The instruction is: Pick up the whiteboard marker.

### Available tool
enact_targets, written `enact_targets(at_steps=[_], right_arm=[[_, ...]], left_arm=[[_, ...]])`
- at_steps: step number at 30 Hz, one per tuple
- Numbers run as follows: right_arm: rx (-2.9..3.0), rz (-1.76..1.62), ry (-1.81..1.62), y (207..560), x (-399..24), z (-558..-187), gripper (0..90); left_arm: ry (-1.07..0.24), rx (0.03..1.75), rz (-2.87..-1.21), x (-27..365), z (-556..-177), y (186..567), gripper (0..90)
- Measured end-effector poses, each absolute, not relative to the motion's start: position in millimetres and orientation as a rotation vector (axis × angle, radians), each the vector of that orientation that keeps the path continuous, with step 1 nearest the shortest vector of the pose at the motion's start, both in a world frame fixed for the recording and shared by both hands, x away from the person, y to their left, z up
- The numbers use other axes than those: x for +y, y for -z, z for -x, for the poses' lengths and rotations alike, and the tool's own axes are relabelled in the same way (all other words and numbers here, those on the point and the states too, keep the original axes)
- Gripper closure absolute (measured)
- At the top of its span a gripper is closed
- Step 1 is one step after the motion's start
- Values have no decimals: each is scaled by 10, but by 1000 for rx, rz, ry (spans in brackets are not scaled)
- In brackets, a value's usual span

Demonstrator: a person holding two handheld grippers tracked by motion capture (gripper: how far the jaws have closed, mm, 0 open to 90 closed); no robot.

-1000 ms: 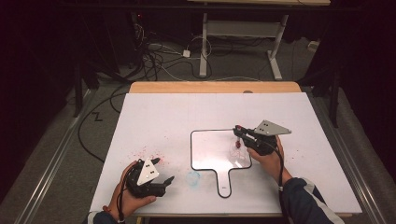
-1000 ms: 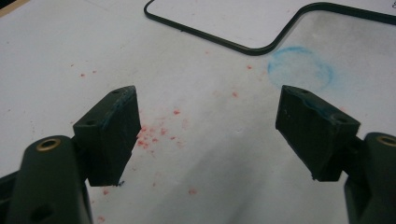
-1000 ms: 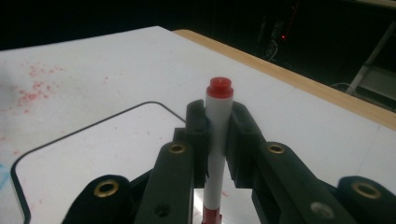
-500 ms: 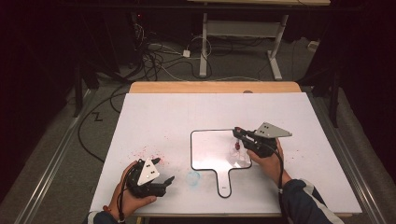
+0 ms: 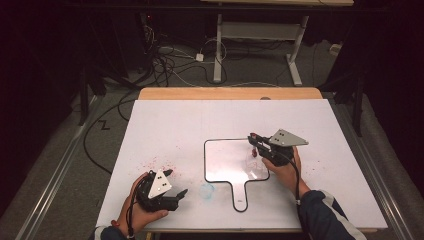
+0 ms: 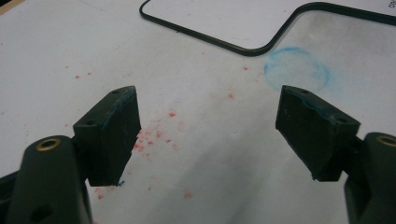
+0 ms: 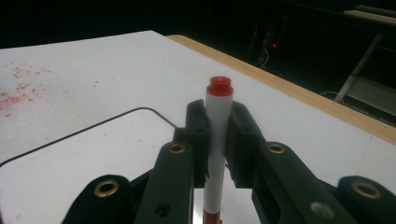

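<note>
At the lower left of the high view, the left gripper (image 5: 176,183) rests on the table (image 5: 170,125), jaws spread with nothing between them (red specks and a blue smudge lie nearby). Farther up, right of centre, the right gripper (image 5: 253,143) pinches a marker (image 7: 217,140) upright over the whiteboard (image 5: 225,160).

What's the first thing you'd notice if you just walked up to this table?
A white marker with a red end stands upright, pinched by the right gripper over a small whiteboard with a black rim and a handle. Near the table's front left, the left gripper rests with its fingers wide apart and nothing between them. Red specks and a faint blue ring stain the white table.
</note>
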State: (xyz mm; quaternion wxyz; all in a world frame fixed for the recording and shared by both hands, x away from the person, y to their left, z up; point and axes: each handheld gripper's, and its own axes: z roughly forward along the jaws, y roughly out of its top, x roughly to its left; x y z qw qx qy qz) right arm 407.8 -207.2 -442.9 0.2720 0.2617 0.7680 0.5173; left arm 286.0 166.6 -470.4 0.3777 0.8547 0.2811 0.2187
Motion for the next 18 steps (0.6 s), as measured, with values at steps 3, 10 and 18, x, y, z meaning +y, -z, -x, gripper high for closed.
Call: enact_targets(at_steps=[3, 10, 18], right_arm=[[2064, -716, -1408, 4436, -2013, -4177, 813], [2056, -706, -1371, 4432, -1911, -4303, 813], [2119, -676, -1457, 4434, -1889, -4138, 813]], left_arm=[[-555, 714, -2195, 1656, -2867, 4711, 211], [-547, 720, -2187, 1679, -2870, 4716, 211], [-548, 719, -2185, 1690, -2850, 4712, 211]])
